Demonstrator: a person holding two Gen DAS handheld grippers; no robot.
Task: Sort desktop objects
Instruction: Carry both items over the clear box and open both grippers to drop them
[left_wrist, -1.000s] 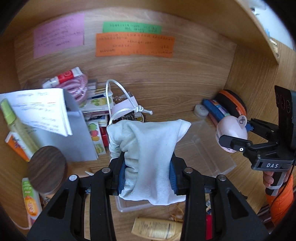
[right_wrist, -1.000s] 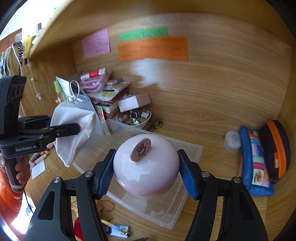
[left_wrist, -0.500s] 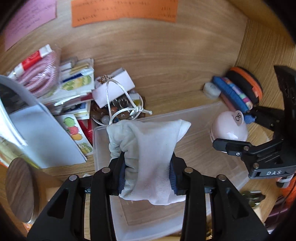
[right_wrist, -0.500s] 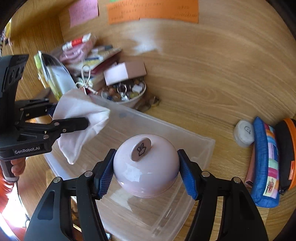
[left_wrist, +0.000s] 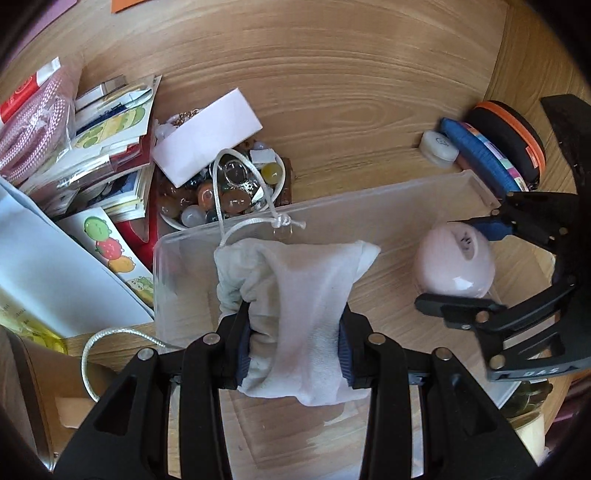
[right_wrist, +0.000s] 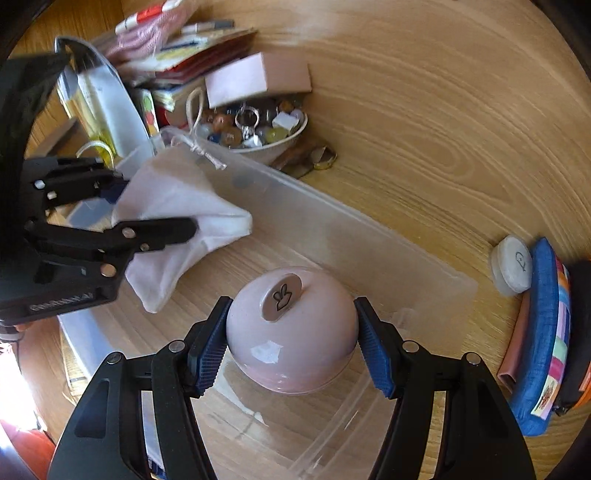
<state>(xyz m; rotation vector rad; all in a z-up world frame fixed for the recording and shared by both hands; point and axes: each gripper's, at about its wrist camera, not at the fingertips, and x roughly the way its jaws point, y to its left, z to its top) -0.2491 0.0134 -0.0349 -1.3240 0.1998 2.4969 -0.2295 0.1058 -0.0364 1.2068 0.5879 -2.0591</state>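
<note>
Two things are in your grip at once, both low inside the clear bin (right_wrist: 369, 236). Nearest, your right gripper (right_wrist: 291, 345) has its blue pads pressed against the sides of the pink dome (right_wrist: 291, 332), which looks to be at or just above the bin floor at the right end; contact with the floor can't be confirmed. Your left gripper (left_wrist: 293, 343) is clamped on the white cloth pouch (left_wrist: 295, 291), held over the bin's left half, its cord (left_wrist: 251, 192) trailing across the far wall. You appear to be at the placing step. Next, lower each item until it rests, then part the jaws and lift straight out, keeping the cord from snagging the rim. Beyond the bin sit a bowl of beads (left_wrist: 221, 199) and stacked booklets (left_wrist: 107, 155) far left; pencil cases (right_wrist: 546, 354) lie to the right.
</note>
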